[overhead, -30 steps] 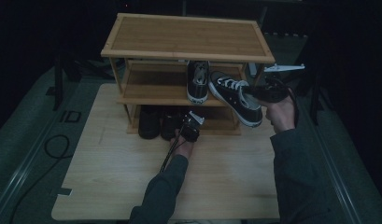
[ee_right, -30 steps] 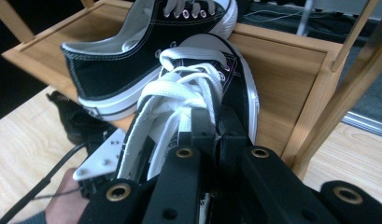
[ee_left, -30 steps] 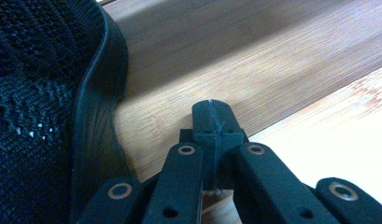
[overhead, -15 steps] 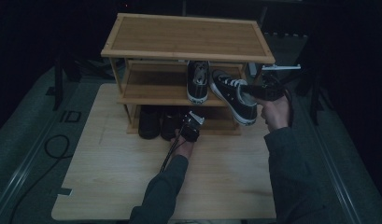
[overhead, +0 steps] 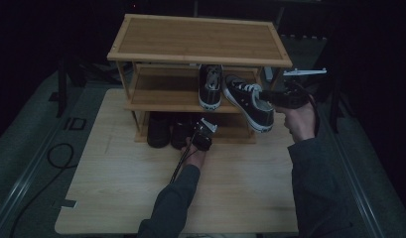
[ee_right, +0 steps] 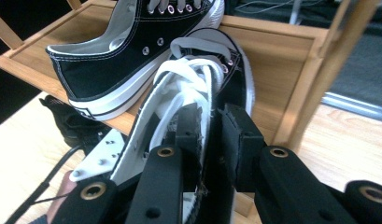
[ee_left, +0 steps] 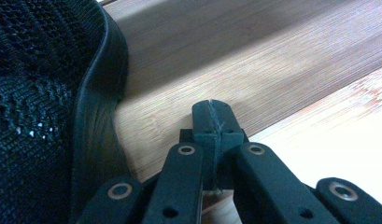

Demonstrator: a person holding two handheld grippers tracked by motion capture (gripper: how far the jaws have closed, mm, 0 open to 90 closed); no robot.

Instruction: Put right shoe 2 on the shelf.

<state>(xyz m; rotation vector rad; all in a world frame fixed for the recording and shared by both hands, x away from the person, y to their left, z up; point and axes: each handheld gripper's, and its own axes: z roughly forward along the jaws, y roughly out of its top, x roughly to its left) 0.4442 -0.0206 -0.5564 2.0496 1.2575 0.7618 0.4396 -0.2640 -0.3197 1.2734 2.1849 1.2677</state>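
A black canvas sneaker with white laces (overhead: 247, 101) hangs tilted at the right end of the bamboo shoe rack's middle shelf (overhead: 161, 99). Its toe is by the shelf and its heel sticks out in front. My right gripper (overhead: 265, 95) grips the sneaker's side wall (ee_right: 226, 79), one jaw inside the shoe and one outside. The jaws have just been opening, with the wall still between them. A matching sneaker (overhead: 210, 87) stands on that shelf (ee_right: 272, 51). My left gripper (overhead: 199, 130) is shut and empty (ee_left: 212, 123), low at the bottom shelf beside a black mesh shoe (ee_left: 39, 116).
Two dark shoes (overhead: 158, 130) stand on the rack's bottom shelf (ee_left: 254, 74). The rack's top board (overhead: 195, 37) overhangs the shelves, with a wooden post (ee_right: 319, 79) at the right end. The rack stands on a pale wooden table (overhead: 141, 183). A cable (overhead: 51, 153) lies at the left.
The right gripper and its sneaker have edged slightly toward the rack's middle shelf. The left gripper has stayed put at the bottom shelf.
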